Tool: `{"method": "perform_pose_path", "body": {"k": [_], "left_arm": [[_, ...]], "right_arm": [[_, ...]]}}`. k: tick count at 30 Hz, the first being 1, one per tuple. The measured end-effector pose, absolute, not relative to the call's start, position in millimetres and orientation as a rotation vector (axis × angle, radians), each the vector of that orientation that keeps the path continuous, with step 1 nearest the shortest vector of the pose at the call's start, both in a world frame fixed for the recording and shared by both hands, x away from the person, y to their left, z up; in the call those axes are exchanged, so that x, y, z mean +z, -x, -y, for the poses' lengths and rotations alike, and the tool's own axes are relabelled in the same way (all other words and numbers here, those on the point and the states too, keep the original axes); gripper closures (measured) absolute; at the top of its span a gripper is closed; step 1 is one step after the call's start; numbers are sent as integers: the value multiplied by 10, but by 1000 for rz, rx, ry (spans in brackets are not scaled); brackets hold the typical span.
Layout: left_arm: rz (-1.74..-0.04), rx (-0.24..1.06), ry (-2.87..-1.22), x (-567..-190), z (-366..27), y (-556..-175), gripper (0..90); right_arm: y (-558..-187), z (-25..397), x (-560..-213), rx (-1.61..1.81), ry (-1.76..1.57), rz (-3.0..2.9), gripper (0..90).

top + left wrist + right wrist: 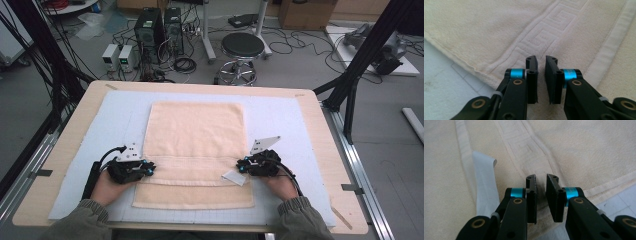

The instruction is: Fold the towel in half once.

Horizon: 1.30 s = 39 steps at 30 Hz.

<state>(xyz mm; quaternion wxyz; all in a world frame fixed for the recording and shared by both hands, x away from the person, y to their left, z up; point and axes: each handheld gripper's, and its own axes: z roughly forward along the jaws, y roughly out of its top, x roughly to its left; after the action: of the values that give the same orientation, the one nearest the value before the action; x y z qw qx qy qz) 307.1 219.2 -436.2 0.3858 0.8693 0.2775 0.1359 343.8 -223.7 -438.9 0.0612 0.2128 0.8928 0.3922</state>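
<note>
Table mat (280,117) bears a towel (195,130) with unreadable white label (234,177).

We see both forearms (90,215) cut off at the bottom edge, and the label (484,187) runs under the right gripper's (541,178) fingers.

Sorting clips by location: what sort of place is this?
Probably a lab or workshop: black computer towers amid loose cables on the floor, a black round stool, and a pale wooden table framed by black struts.
</note>
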Motion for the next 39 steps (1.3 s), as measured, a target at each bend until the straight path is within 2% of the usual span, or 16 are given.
{"method": "perform_pose_path", "body": {"k": [6, 25, 31, 35, 37, 38, 39], "left_arm": [[-713, 361, -2211, -4332, -2176, -3059, 863], [-641, 435, -2131, -3906, -2168, -2809, 869], [-606, 419, -2124, -3792, -2132, -2663, 869], [-593, 386, -2151, -3830, -2160, -2524, 869], [-584, 350, -2177, -3918, -2172, -2490, 864], [-580, 338, -2192, -3964, -2173, -2485, 841], [-593, 318, -2203, -4052, -2166, -2484, 778]], "right_arm": [[-3431, 2230, -4370, 1183, -621, -2699, 858], [-3202, 2331, -3903, 1254, -538, -2629, 861], [-3083, 2386, -3760, 1261, -508, -2638, 861], [-2997, 2381, -3804, 1271, -504, -2674, 859], [-2966, 2385, -3887, 1269, -507, -2704, 843], [-2965, 2389, -3946, 1263, -526, -2728, 808], [-2974, 2391, -3997, 1257, -539, -2743, 728]]}}
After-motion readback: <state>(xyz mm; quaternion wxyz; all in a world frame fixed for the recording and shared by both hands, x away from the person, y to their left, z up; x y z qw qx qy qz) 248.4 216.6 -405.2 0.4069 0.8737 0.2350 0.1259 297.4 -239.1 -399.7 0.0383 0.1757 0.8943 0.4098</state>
